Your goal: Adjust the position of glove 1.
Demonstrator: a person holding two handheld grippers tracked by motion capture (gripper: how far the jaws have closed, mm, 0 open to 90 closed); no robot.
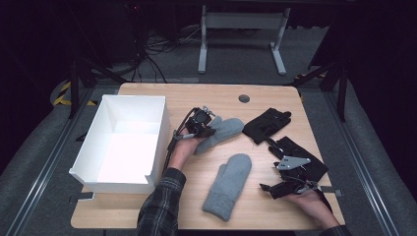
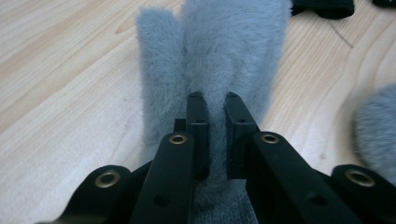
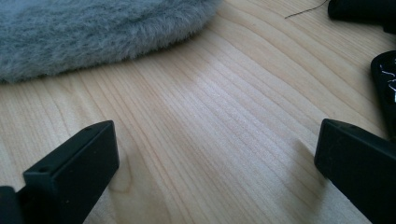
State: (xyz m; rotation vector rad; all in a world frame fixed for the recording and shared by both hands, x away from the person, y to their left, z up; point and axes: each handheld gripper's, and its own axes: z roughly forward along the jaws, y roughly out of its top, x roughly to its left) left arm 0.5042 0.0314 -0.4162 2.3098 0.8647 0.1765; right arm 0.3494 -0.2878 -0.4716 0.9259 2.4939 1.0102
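Note:
Two fluffy grey mittens lie on the wooden table (image 1: 265, 98). My left gripper (image 1: 207, 128) is shut on the cuff end of the far mitten (image 1: 225, 130). In the left gripper view its jaws (image 2: 215, 100) pinch a fold of that mitten (image 2: 224, 42) between the pads. The near mitten (image 1: 228, 184) lies flat mid-table, also at the edge of the left gripper view (image 2: 378, 135). My right gripper (image 1: 269, 178) rests at the near right, open wide over bare wood (image 3: 217, 144), with the near mitten (image 3: 93, 28) ahead of it to the left.
A white open box (image 1: 162, 132) stands at the table's left. Two black gloves lie at the right, one (image 1: 268, 125) farther back and one (image 1: 302, 155) beside my right gripper. A grommet hole (image 1: 244, 98) sits near the far edge.

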